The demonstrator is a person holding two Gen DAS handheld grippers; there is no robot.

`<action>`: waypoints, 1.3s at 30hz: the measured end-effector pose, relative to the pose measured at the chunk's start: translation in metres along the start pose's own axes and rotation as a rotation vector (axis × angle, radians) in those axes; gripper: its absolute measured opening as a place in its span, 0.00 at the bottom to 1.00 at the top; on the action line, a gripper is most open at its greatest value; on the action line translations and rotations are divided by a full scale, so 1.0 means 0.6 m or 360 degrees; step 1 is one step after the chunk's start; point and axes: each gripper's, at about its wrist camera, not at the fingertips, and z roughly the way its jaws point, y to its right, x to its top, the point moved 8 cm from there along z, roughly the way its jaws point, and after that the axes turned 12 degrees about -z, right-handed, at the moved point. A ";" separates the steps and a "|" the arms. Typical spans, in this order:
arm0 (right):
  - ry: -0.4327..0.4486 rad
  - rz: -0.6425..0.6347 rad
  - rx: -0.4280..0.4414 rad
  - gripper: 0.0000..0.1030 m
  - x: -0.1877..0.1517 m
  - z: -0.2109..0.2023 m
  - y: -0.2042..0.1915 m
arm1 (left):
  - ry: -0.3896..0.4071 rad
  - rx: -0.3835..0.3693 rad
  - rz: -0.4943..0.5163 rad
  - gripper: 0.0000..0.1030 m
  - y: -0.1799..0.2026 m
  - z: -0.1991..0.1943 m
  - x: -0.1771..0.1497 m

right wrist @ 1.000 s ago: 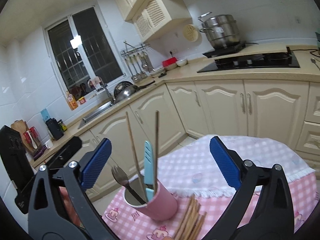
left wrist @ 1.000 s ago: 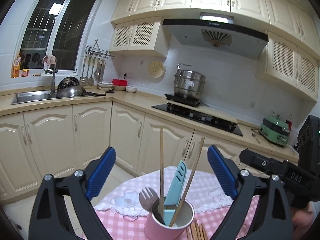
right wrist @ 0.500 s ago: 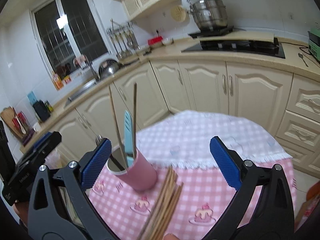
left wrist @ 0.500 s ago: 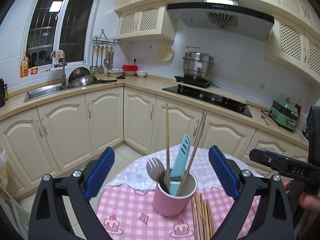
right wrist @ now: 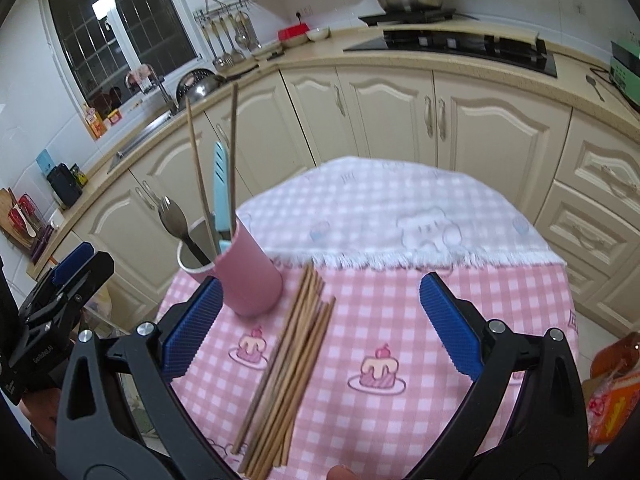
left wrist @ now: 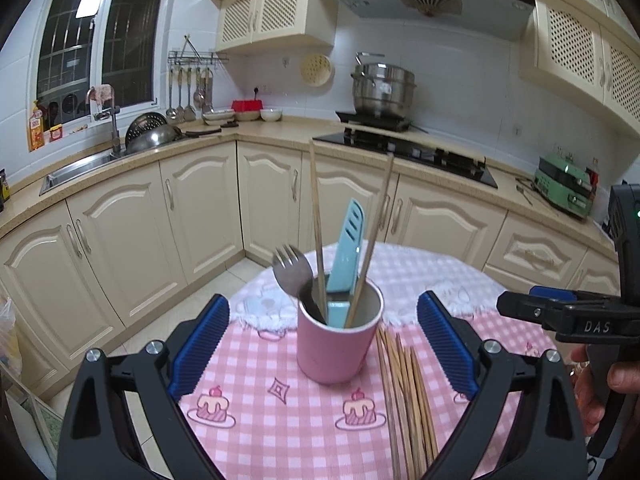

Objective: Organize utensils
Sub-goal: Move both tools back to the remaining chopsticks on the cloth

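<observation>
A pink cup stands on the pink checked tablecloth. It holds two wooden chopsticks, a light blue knife and a metal spork. A bundle of several wooden chopsticks lies flat just right of the cup. My left gripper is open, its blue pads either side of the cup, nearer the camera. In the right wrist view the cup is at left and the bundle lies between the open fingers of my right gripper.
The small round table stands in a kitchen with cream cabinets, a sink at left and a stove behind. The right gripper shows in the left wrist view. An orange bag is at the table's right.
Both cameras have tilted down and drawn back, so more of the table shows. The cup and the chopstick bundle now sit higher in both views. Both grippers stay open.
</observation>
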 end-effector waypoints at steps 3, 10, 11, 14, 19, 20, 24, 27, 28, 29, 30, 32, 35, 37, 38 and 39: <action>-0.0070 -0.0009 -0.0011 0.94 -0.021 0.012 0.003 | -0.0044 0.0005 0.0024 0.90 0.003 0.009 -0.018; -0.0240 -0.0009 -0.0019 0.94 -0.077 0.050 0.006 | -0.0172 0.0020 0.0080 0.90 0.012 0.039 -0.066; -0.0259 -0.0010 -0.0020 0.94 -0.083 0.054 0.006 | -0.0190 0.0020 0.0088 0.90 0.013 0.044 -0.073; -0.0322 -0.0011 -0.0014 0.94 -0.104 0.066 0.005 | -0.0245 0.0031 0.0117 0.90 0.014 0.060 -0.094; -0.0403 -0.0019 -0.0004 0.94 -0.131 0.084 0.002 | -0.0353 0.0056 0.0157 0.90 0.013 0.087 -0.134; -0.0415 -0.0019 0.0002 0.94 -0.136 0.085 0.001 | -0.0369 0.0060 0.0163 0.90 0.011 0.091 -0.138; -0.0450 -0.0017 0.0009 0.94 -0.152 0.091 0.002 | -0.0478 0.0085 0.0200 0.90 0.010 0.119 -0.170; -0.0469 -0.0006 0.0004 0.94 -0.161 0.091 0.009 | -0.0548 0.0101 0.0226 0.90 0.012 0.137 -0.189; -0.0474 -0.0004 0.0001 0.94 -0.162 0.091 0.012 | -0.0587 0.0106 0.0234 0.90 0.013 0.147 -0.199; -0.0480 -0.0001 -0.0002 0.94 -0.164 0.091 0.015 | -0.0605 0.0110 0.0239 0.90 0.014 0.152 -0.205; -0.0485 0.0000 -0.0003 0.94 -0.166 0.092 0.017 | -0.0626 0.0114 0.0246 0.90 0.014 0.158 -0.211; -0.0498 -0.0010 -0.0006 0.94 -0.169 0.093 0.019 | -0.0669 0.0126 0.0269 0.90 0.017 0.172 -0.223; -0.0523 -0.0040 0.0001 0.94 -0.174 0.097 0.014 | -0.0714 0.0157 0.0307 0.90 0.019 0.189 -0.237; -0.0546 -0.0074 0.0013 0.94 -0.179 0.102 0.003 | -0.0735 0.0146 0.0307 0.89 0.021 0.196 -0.242; -0.0554 -0.0090 0.0016 0.94 -0.181 0.105 -0.001 | -0.0738 0.0140 0.0303 0.88 0.020 0.199 -0.241; -0.0566 -0.0111 0.0020 0.94 -0.185 0.108 -0.008 | -0.0741 0.0139 0.0305 0.88 0.020 0.201 -0.241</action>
